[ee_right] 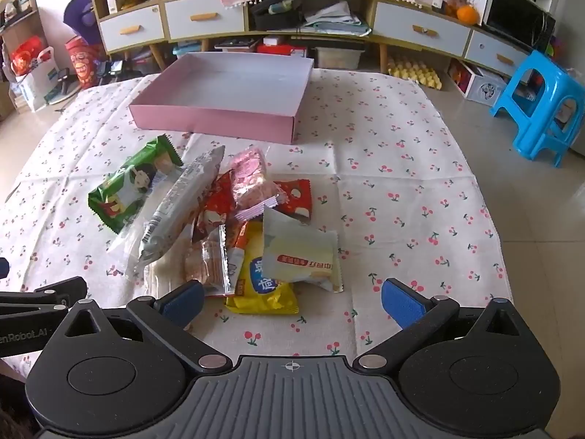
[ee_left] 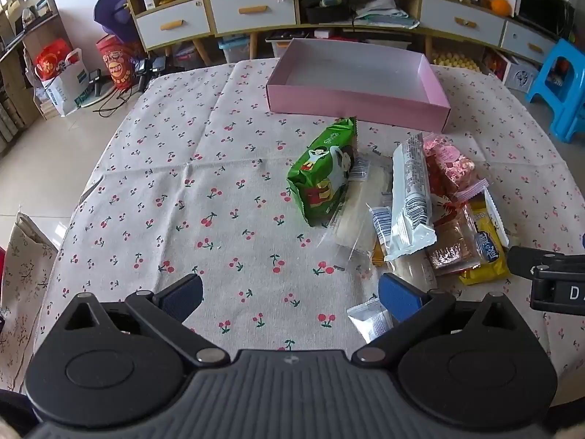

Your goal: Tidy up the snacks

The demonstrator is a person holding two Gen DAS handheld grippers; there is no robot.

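Both my claws hang wide and empty over the cherry-print cloth: my right gripper has the yellow packet lying between its spread fingers, while my left gripper sits beside the heap, only its right-hand pad touching the edge of a small silver sachet. So I judge my right hand the nearer one, the snack pile running straight ahead of it. Beyond the pile the pink box waits empty at the table's far side, its long side lying across my reach
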